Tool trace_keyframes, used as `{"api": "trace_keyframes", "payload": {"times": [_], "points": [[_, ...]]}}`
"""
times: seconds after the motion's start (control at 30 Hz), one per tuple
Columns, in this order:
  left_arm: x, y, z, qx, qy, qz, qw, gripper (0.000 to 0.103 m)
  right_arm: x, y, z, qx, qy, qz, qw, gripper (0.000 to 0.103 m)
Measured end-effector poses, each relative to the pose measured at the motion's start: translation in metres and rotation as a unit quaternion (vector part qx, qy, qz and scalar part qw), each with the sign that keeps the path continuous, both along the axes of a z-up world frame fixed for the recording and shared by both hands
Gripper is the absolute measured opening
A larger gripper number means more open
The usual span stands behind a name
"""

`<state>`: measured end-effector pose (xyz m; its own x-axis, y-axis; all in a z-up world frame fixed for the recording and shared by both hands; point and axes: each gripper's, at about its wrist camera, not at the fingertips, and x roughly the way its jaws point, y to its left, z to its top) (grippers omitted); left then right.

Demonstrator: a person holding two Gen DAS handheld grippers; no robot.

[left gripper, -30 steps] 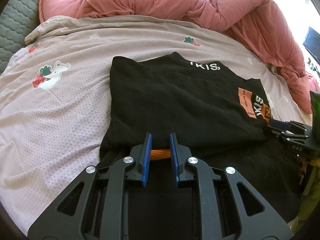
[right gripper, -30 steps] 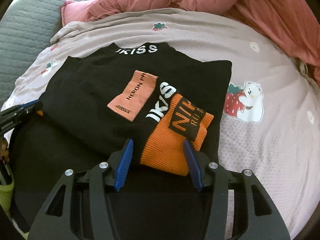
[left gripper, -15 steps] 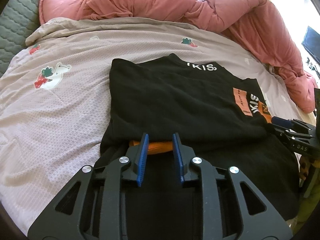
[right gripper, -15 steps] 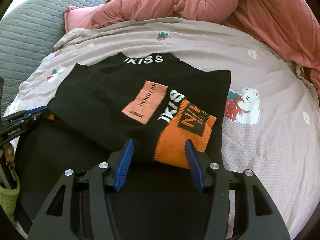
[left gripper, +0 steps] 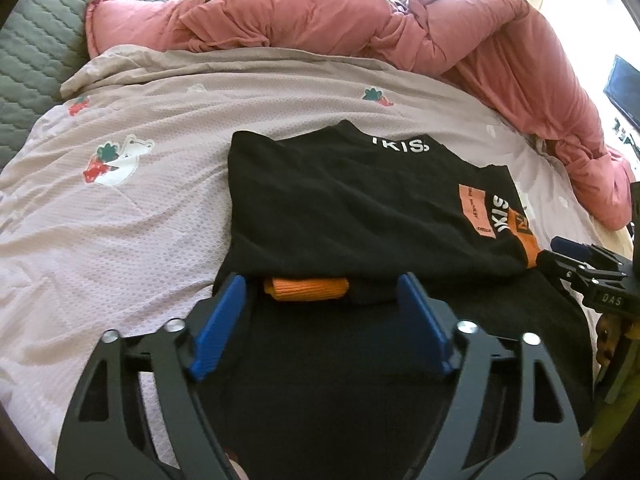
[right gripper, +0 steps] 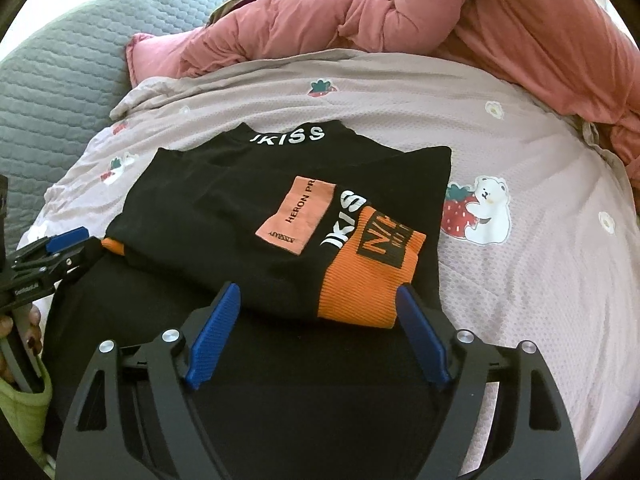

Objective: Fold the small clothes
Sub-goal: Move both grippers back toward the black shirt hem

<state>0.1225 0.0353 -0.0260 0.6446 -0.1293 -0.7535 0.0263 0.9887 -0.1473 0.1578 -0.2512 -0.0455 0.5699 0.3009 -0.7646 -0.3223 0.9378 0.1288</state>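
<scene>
A black sweatshirt point(left gripper: 352, 204) point(right gripper: 248, 208) with white lettering and orange cuffs lies folded on the bed, both sleeves laid across its body. My left gripper point(left gripper: 320, 292) is over the near hem, its jaws opening wide. One orange cuff point(left gripper: 306, 289) lies loose between its blue pads, touched by neither. My right gripper point(right gripper: 318, 304) is also opening, with the other orange cuff point(right gripper: 368, 280) lying free between its pads. Each gripper shows at the edge of the other's view, the right gripper point(left gripper: 576, 264) and the left gripper point(right gripper: 66, 240).
The sweatshirt rests on a pale pink bedsheet point(left gripper: 140, 216) point(right gripper: 520, 280) printed with bears and strawberries. A bunched pink duvet point(left gripper: 360, 28) point(right gripper: 440, 20) lies along the far side, and a grey quilted headboard point(right gripper: 52, 92) stands at the left. A hand point(right gripper: 16, 332) holds the left gripper's handle.
Both grippers went from narrow to wide. The left let go of the orange cuff it pinched; the right's pads spread away from its cuff. The right gripper rose slightly.
</scene>
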Motion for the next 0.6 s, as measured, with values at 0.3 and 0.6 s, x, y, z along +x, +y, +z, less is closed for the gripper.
{"api": "trace_keyframes", "payload": {"times": [0.3,0.6], "points": [[-0.008,0.004,0.008,0.004,-0.004,0.008,1.0,0.093,-0.006,-0.001,0.011,0.008,-0.016,-0.003,1.0,0.092],[-0.022,0.004,0.021,0.014,-0.019,0.012,0.9997,0.093,-0.016,-0.007,0.022,0.012,-0.028,-0.008,1.0,0.093]]}}
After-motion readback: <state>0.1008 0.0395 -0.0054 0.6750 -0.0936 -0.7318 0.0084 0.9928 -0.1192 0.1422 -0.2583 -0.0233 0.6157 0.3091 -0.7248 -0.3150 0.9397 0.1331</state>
